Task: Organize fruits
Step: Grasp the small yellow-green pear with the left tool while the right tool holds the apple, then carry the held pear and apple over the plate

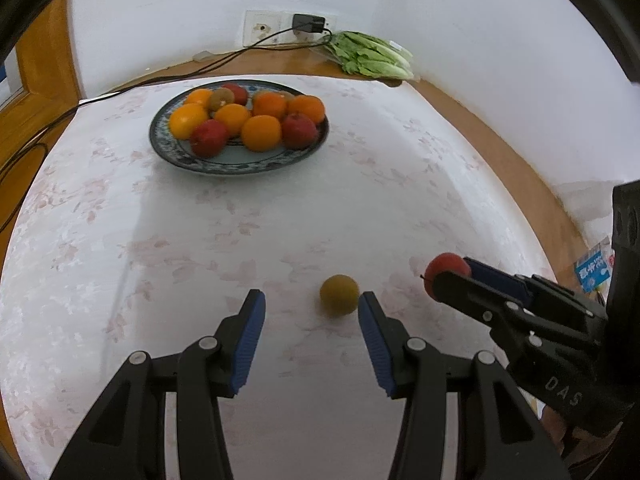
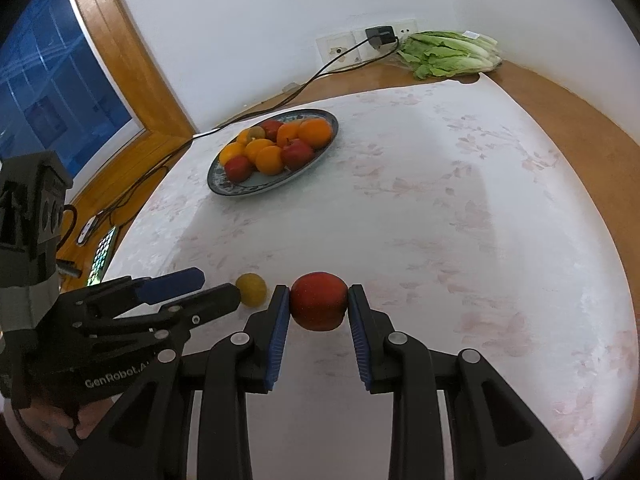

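A blue-patterned plate (image 1: 188, 158) (image 2: 230, 191) at the back of the white flowered tablecloth holds several oranges, red apples and kiwis. My right gripper (image 2: 319, 293) is shut on a red apple (image 2: 319, 301), held just above the cloth. In the left wrist view that gripper (image 1: 450, 276) and the apple (image 1: 447, 270) come in from the right. A small yellow-green fruit (image 1: 339, 295) (image 2: 252, 289) lies on the cloth. My left gripper (image 1: 311, 298) (image 2: 219, 284) is open, and the fruit sits just past its tips, close to the right finger.
A bunch of lettuce (image 1: 370, 56) (image 2: 450, 54) lies at the table's back corner by a wall socket with a black charger (image 1: 308, 23). Its cable (image 2: 256, 110) runs past the plate off the left edge. A lit phone (image 2: 103, 256) lies on the wood at left.
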{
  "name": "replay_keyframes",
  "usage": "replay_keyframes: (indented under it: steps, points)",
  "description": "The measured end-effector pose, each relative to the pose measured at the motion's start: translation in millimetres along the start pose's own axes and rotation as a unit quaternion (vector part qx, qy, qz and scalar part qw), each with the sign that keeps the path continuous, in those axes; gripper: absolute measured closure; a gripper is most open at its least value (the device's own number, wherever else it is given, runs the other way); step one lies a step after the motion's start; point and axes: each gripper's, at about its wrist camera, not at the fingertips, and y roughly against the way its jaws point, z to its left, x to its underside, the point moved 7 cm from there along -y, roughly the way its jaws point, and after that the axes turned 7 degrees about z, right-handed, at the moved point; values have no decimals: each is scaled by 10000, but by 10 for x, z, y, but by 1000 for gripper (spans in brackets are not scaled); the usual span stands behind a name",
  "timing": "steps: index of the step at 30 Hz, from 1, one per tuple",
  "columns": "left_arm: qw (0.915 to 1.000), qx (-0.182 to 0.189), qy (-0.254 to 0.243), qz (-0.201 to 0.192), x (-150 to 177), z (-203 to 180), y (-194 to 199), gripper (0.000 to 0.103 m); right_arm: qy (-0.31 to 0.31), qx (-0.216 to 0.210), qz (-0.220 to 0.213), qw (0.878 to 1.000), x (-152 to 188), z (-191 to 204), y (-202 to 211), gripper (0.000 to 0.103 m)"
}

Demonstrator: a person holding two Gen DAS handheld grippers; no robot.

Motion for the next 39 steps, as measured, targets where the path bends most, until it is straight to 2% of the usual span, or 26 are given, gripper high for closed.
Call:
replay_keyframes:
  steps: [4,15,22,29,39]
  points:
    - [10000,32,-32,-43,-3,-62,-54,57,-46,-13,-9,10000,14,-39,13,72]
    - [9999,109,-99,-14,-7,-143,-170,78,-59,-40,12,10000,33,-58,-9,72]
    - [9997,207,-153,-60,-7,-159,-147,78,-55,-42,13,10000,36,-62,-13,72]
    - [9997,147,-63,-186,-75,-79,-29,78,4,-108,1,9999,18,1,-13,72]
    - [9990,83,164,-411,-294,160,198,78,252,-221,-70,9994,-189,223,65,72]
